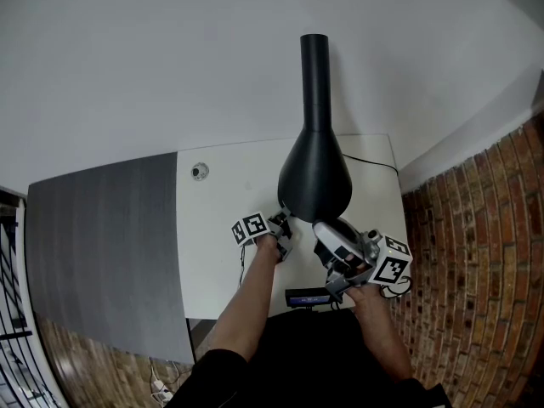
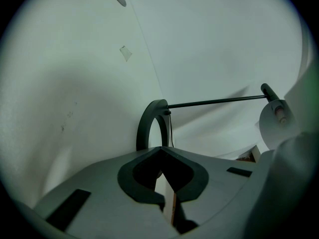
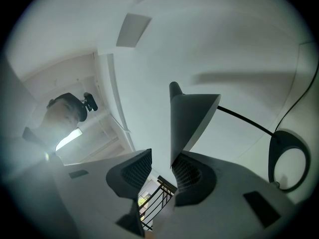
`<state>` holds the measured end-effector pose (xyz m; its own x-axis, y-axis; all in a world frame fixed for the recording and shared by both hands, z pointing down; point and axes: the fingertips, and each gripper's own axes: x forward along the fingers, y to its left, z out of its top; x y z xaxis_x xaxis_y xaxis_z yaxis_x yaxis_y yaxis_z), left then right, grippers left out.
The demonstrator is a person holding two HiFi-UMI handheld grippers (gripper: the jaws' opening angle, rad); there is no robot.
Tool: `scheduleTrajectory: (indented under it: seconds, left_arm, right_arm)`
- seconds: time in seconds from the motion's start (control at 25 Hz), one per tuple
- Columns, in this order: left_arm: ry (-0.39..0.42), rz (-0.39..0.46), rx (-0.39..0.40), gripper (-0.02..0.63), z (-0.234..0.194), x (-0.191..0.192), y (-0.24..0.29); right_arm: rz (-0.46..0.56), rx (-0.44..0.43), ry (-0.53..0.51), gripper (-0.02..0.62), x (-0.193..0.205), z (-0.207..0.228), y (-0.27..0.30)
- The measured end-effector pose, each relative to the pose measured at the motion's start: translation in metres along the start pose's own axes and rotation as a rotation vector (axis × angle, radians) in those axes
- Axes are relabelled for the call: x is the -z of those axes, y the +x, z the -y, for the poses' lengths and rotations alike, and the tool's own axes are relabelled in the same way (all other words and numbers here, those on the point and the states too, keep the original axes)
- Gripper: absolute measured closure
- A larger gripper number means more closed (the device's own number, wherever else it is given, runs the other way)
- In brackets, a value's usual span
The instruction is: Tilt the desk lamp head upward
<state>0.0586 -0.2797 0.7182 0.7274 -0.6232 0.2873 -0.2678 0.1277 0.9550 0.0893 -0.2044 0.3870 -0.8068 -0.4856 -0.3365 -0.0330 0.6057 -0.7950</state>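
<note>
Filling the middle of the head view, white desk (image 1: 223, 228) carried the lamp. Black cone-shaped lamp head (image 1: 314, 181) hung over its near half, wide end toward the person, between both tools. Right gripper (image 3: 160, 157) was released, jaws apart; the lamp head's edge dipped into the gap beside one pad, the other pad clear of it, so no clamp. Left gripper (image 2: 159, 149) was clenched on nothing, tips just before the ring base (image 2: 145, 121), contact unclear. Thin rod (image 2: 214, 102) ran off from that base. Judged early: head not gripped, upward tilt apparently all left to do, meaning close on the edge, then swing it up.
</note>
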Motion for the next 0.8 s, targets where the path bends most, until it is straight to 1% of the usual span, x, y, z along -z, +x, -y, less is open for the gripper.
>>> scheduleTrajectory:
  seconds: [0.8]
  left_arm:
    - [-0.001, 0.000, 0.001, 0.597, 0.000, -0.001, 0.000]
  right_arm:
    - [-0.001, -0.048, -0.030, 0.465, -0.004, -0.021, 0.003]
